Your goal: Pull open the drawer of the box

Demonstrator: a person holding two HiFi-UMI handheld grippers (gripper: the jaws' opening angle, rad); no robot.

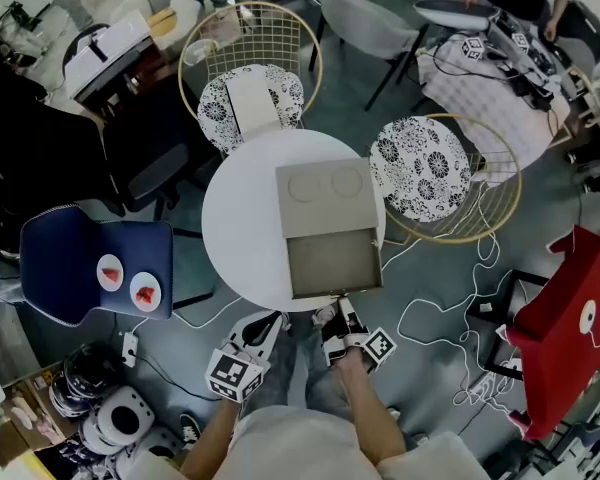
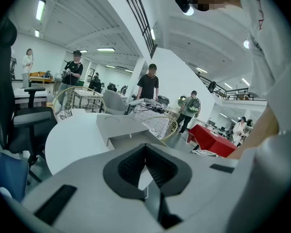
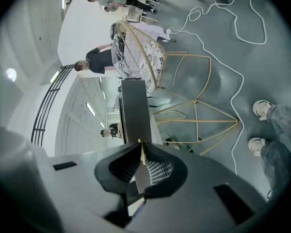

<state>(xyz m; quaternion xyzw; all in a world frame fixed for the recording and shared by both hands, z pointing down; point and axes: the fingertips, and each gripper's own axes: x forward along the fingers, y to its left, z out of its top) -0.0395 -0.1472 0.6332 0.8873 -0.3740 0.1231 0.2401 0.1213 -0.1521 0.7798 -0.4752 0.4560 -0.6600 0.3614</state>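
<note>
Head view looks steeply down on a round white table ringed by chairs: two gold wire chairs with black-and-white patterned cushions at its far and right sides, and a blue chair to the left. On the blue seat lie two small white dishes, each with a red piece on it; what the pieces are cannot be told.

A flat grey box sits on the right half of the table, two faint circles marked on its top. Its drawer stands pulled out toward the person, and its front reaches the near rim of the table. The inside of the drawer shows only its plain grey-brown floor.

The right tongs meet the middle of the drawer's front. Their own view, rolled on its side, shows the two black pads pinched together on a thin pale pull tab that juts from the drawer's front.

The left tongs hang just off the table's near edge, left of the drawer and apart from it. Their pads meet at the tips with nothing held between them.
</note>
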